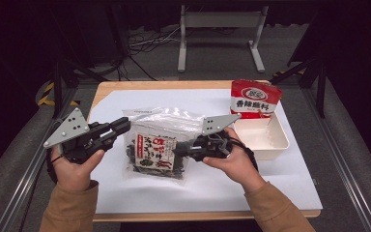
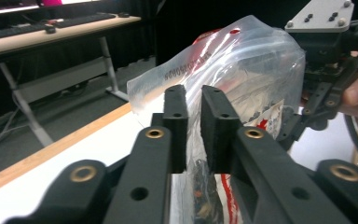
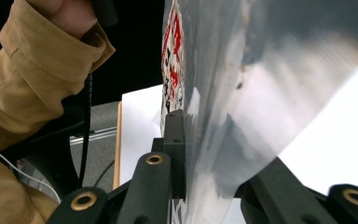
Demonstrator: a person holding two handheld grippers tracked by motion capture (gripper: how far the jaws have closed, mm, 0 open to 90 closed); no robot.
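A white rectangular table mat [image 1: 270, 188] bears a clear plastic zip bag of dark dried food with a red-printed label [image 1: 157, 145], lifted at its middle. The right gripper [image 1: 181, 151] pinches the bag's right edge, film between its jaws. At the bag's left edge, the left gripper [image 1: 123, 126] has its jaws slightly parted around the film, not pressing.
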